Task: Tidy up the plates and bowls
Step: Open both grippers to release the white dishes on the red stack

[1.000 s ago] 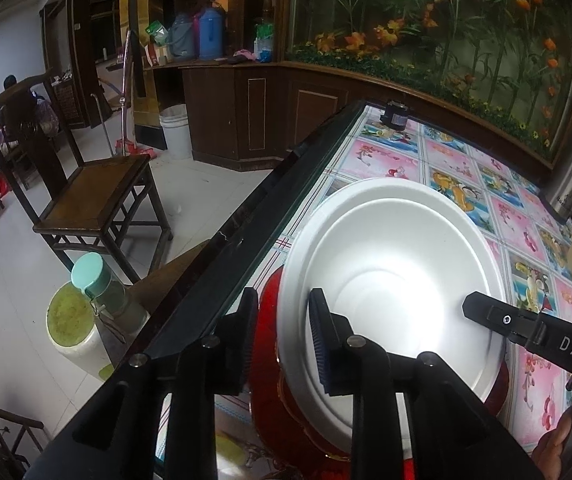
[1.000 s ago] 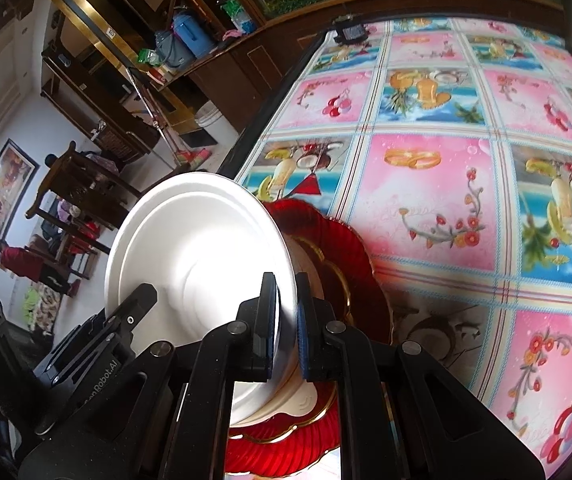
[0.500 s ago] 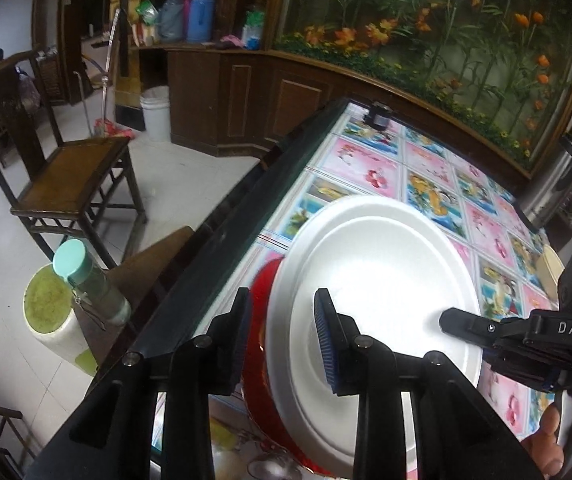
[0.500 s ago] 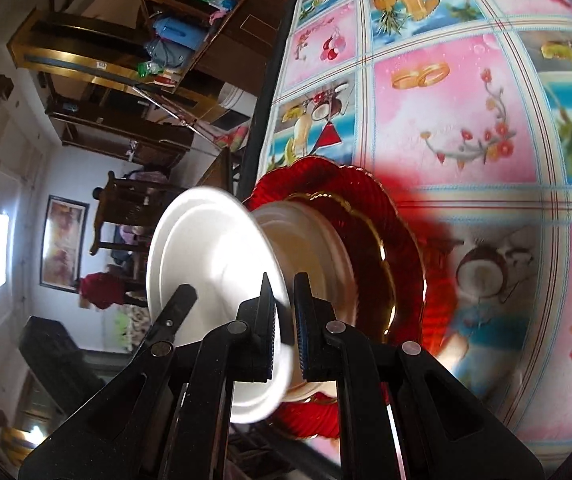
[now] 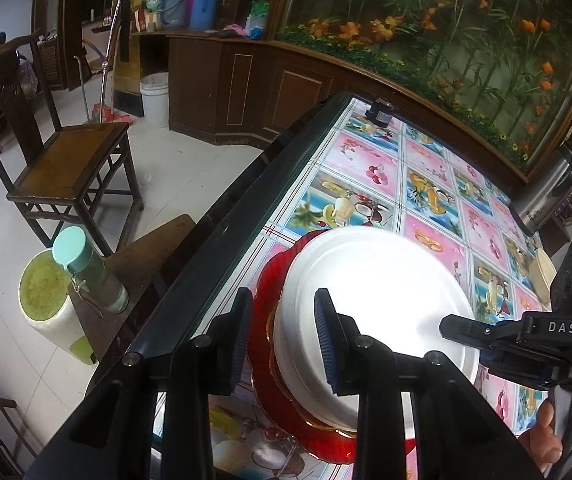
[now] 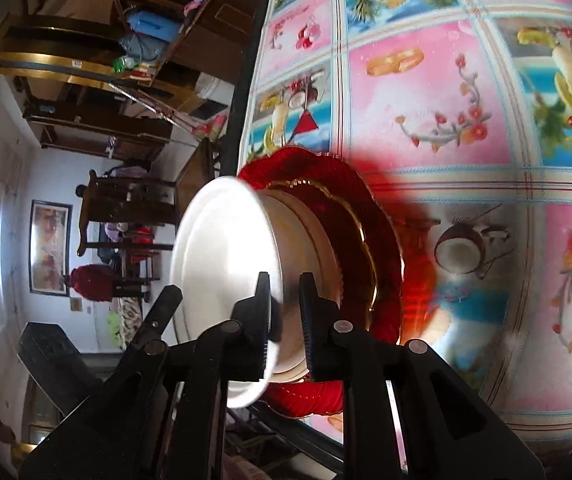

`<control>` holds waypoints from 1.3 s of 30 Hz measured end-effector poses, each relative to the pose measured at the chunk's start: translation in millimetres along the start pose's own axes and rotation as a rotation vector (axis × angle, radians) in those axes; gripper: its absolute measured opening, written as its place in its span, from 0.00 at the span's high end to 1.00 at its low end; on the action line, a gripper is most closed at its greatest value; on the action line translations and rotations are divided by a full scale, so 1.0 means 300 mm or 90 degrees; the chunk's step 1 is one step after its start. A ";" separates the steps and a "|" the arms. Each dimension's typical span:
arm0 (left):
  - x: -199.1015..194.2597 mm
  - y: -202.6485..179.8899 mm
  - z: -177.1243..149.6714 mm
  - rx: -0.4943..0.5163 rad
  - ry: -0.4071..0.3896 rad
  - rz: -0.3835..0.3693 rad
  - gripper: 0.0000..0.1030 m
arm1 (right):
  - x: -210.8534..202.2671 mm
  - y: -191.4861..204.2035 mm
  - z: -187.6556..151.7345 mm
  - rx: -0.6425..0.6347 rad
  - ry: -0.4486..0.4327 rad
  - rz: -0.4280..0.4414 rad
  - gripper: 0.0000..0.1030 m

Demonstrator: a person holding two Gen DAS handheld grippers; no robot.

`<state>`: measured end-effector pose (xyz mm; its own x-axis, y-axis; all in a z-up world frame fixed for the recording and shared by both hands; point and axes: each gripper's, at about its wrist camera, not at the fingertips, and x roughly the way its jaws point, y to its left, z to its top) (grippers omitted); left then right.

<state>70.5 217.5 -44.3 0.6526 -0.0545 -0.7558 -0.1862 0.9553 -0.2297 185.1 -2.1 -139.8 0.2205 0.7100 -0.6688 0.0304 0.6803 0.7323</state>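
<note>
Bowl [image 5: 377, 296], white and wide-rimmed, sits nested in a cream bowl [image 6: 305, 240] on a red plate [image 5: 274, 280] with a gilt edge, near the table's dark edge [image 5: 222, 236]. My left tongs [image 5: 282, 340] straddle the white bowl's near rim, one finger outside and one inside, with a clear gap on the outer side, so they stand open around it. My right tongs [image 6: 286, 320] sit over the opposite rim; their jaws have just been opening, the rim lies between them, and the pads no longer seem to press on it. From the left camera, my right tongs reach over the bowl's far side and cover part of the rim, with my hand [image 5: 549, 432] below on the handle. White letters "DAS" [image 5: 561, 327] read on that tool. The tablecloth [image 5: 369, 176] shows squares of fruit, flowers and rings. A steel flask [image 5: 545, 196] stands at the far right, its lettering too small to read. Beside the table a bottle with a teal cap [image 5: 86, 272] rests on a stool, and a wooden chair [image 5: 66, 152] stands beyond.
</note>
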 end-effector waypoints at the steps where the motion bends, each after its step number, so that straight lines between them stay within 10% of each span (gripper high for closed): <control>1: -0.001 0.001 0.000 0.000 0.000 0.001 0.69 | -0.002 -0.002 0.004 0.001 0.001 0.000 0.84; 7: -0.009 -0.019 -0.001 0.011 -0.010 0.017 0.69 | -0.048 0.002 0.000 -0.013 -0.020 0.013 0.68; 24: 0.052 -0.057 -0.072 0.072 0.020 0.074 0.70 | -0.108 0.011 -0.042 -0.078 -0.073 -0.012 0.68; 39: -0.179 -0.279 -0.033 0.150 -0.140 0.095 0.63 | -0.279 -0.155 -0.006 -0.015 -0.134 0.022 0.68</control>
<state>43.7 137.7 9.3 0.7779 0.1306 -0.6146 -0.1342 0.9901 0.0406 163.3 -93.0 -118.0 0.4194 0.6807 -0.6005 -0.0032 0.6626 0.7489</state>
